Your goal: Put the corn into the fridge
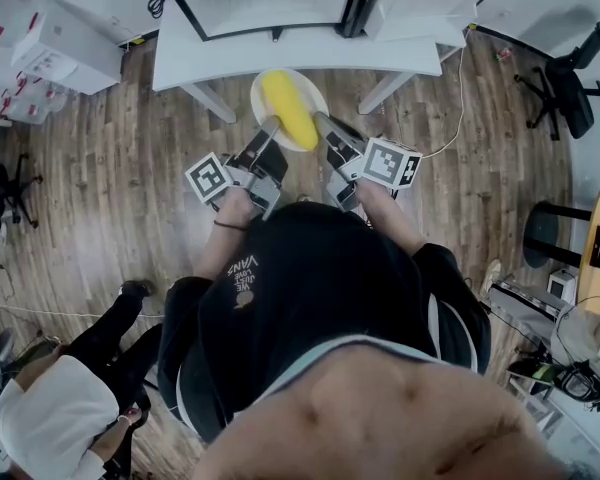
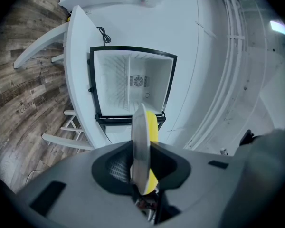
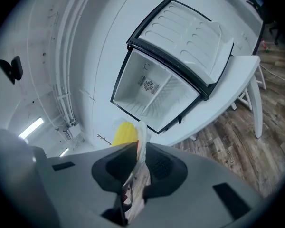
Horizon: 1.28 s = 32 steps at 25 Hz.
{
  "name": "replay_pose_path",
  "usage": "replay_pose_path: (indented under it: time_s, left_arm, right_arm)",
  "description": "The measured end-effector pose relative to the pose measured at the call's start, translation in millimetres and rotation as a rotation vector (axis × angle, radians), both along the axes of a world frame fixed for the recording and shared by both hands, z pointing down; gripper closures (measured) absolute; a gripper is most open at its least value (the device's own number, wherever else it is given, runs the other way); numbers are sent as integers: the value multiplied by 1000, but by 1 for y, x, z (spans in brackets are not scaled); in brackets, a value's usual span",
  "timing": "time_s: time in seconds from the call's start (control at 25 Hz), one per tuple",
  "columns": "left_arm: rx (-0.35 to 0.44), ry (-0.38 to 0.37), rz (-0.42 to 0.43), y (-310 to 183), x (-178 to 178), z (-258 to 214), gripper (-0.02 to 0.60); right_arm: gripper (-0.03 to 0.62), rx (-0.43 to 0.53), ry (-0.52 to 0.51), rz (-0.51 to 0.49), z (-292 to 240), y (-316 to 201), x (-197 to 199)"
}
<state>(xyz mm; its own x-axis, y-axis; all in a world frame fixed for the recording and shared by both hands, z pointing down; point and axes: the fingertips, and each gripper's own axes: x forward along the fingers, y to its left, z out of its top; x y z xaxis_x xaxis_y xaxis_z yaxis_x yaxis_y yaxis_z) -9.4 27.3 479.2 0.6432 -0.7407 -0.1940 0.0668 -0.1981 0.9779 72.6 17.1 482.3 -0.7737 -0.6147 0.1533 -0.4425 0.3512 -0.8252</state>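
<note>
A yellow corn cob (image 1: 288, 109) lies on a round white plate (image 1: 263, 92), carried between both grippers in front of the white table (image 1: 210, 60). My left gripper (image 1: 269, 134) is shut on the plate's left rim, my right gripper (image 1: 326, 128) on its right rim. In the left gripper view the plate (image 2: 140, 137) stands edge-on in the left gripper (image 2: 141, 172), with the corn (image 2: 153, 127) behind it. The right gripper view shows the plate's rim (image 3: 140, 144) clamped in the right gripper (image 3: 137, 171), the corn (image 3: 124, 133) beside it. The small fridge (image 2: 133, 87) on the table stands open and empty, its door (image 3: 190, 30) swung aside.
A black office chair (image 1: 570, 88) and a round black stool (image 1: 545, 233) stand to the right. White boxes (image 1: 40, 43) sit at the upper left. Another person (image 1: 70, 398) crouches at the lower left. The table's slanted legs (image 1: 208, 100) reach the wood floor.
</note>
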Motion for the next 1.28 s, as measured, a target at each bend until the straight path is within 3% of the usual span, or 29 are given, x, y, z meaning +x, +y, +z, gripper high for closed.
replay_pose_path:
  time_s: [1.28]
  left_arm:
    - [8, -9, 175, -112, -66, -21, 505]
  right_arm:
    - [548, 19, -8, 176, -21, -98, -65]
